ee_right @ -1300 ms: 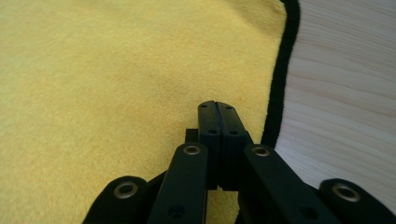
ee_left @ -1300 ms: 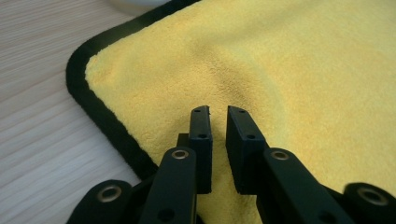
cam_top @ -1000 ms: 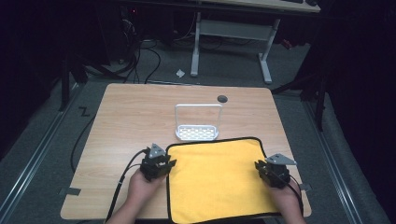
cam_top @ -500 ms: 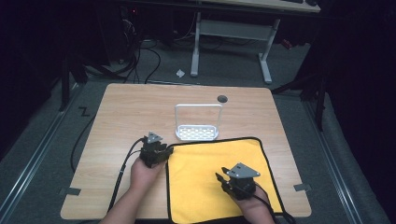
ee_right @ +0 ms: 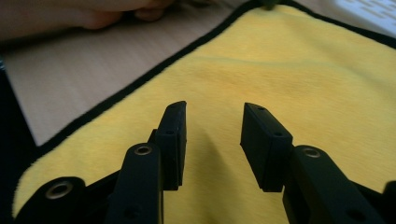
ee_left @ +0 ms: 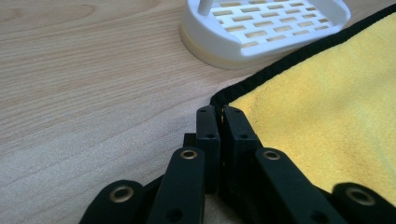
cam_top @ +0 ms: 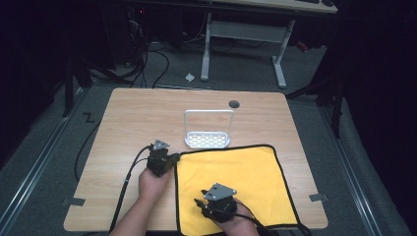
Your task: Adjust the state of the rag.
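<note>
A yellow cloth (cam_top: 246,172) with a black hem lies flat on the near right half of the wooden table (cam_top: 128,118). My left gripper (cam_top: 173,160) sits at the cloth's far left corner (ee_left: 224,98). Its jaws have just been closing and now stand together (ee_left: 219,112) with the hem pinched at their tips. My right gripper (cam_top: 199,204) hovers low over the cloth's near left part (ee_right: 280,70), pointing left. Its jaws (ee_right: 212,116) have just been opening and stand apart with nothing between them.
A white slotted rack (cam_top: 208,140) with a tall wire handle stands just beyond the cloth's far edge, close to the left gripper (ee_left: 266,28). A round cable hole (cam_top: 234,103) sits near the table's back edge. A hand (ee_right: 84,16) rests beside the cloth's left hem.
The right gripper has swept left from the cloth's right edge to its near left part. The left gripper has stayed at the corner and its jaws have closed there.
</note>
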The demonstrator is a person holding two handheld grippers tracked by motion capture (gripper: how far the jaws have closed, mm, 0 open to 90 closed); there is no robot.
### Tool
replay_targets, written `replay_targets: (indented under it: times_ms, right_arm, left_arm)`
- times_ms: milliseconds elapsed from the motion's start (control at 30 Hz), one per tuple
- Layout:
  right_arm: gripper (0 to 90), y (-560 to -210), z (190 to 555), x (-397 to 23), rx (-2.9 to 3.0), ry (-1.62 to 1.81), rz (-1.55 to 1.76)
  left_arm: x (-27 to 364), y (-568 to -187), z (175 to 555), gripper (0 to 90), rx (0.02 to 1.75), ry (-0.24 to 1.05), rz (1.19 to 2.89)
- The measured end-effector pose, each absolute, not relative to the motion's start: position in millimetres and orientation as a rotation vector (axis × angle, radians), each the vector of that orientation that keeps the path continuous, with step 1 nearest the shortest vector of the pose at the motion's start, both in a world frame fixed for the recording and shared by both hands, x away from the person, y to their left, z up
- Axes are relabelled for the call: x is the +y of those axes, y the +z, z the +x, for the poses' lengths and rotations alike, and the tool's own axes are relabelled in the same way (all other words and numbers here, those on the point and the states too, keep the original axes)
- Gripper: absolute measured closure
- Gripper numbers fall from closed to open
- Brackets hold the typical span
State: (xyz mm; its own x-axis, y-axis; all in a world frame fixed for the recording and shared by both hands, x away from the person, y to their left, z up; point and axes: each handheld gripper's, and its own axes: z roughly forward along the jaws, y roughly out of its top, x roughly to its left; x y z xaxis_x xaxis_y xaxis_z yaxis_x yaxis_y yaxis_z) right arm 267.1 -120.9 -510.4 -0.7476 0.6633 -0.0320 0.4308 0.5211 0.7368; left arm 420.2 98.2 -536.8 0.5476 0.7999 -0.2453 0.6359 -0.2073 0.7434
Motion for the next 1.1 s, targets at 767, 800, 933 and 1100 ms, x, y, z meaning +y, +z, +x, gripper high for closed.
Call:
replay_targets:
  times_ms: [767,800,933,1100]
  right_arm:
    - [74.0,-527,268,-63,2.575,1.018,0.754]
    - [76.4,-527,268,-63,2.571,1.016,0.756]
    - [83.4,-526,270,-66,2.568,1.011,0.747]
    - [84.4,-512,267,-75,2.517,1.087,0.75]
  left_arm:
    - [99,-537,420,85.5,1.162,0.241,1.929]
    - [99,-537,420,85.5,1.16,0.241,1.931]
    - [100,-537,420,85.7,1.158,0.228,1.929]
    - [104,-537,419,86.4,1.155,0.195,1.893]
